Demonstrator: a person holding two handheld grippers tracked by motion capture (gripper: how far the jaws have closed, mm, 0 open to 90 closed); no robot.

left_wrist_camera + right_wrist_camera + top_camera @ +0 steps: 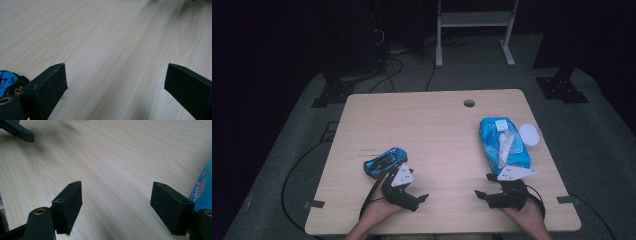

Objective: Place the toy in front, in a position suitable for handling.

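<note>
A blue toy car [385, 161] lies on the wooden table [437, 130] at the front left. My left gripper [406, 186] sits just right of it, open and holding nothing. In the left gripper view the car [6, 80] peeks in beside the left jaw of that gripper [116, 72], with bare wood between the jaws. A blue pack of wipes [504, 142] lies at the right with a tissue sticking out. My right gripper [484, 186] rests just in front of it, open and empty [116, 188]. The pack's edge [203, 187] shows beside its right jaw.
A round white lid [530, 134] lies right of the pack, near the table's right edge. A cable hole [469, 103] sits near the far edge. Cables and stand feet lie on the floor beyond. A jaw of the left gripper [20, 132] shows far off.
</note>
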